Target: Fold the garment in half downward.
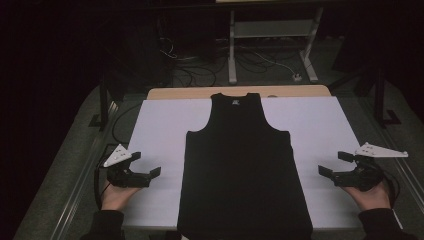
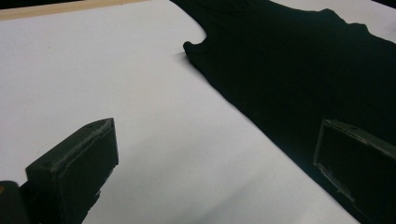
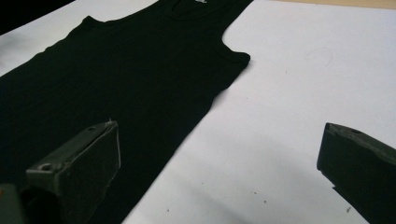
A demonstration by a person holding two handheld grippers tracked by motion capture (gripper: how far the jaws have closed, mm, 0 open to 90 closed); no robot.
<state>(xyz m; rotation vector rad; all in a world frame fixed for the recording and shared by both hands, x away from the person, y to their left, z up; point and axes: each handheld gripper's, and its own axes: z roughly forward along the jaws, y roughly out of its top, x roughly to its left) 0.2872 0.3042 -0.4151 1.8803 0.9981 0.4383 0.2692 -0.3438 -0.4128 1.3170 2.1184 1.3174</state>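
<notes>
The vest (image 1: 242,165) lies flat mid-sheet (image 1: 160,125) in the high view, left gripper (image 1: 145,167) and right gripper (image 1: 334,164) gaping empty either side, while each gripper view shows wide jaws over bare sheet beside the vest's edge.

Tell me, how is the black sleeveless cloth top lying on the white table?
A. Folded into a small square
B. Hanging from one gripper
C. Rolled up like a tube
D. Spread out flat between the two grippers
D: the black sleeveless cloth top lies spread flat on the white table, with the open left gripper and open right gripper on either side, touching nothing.
</notes>
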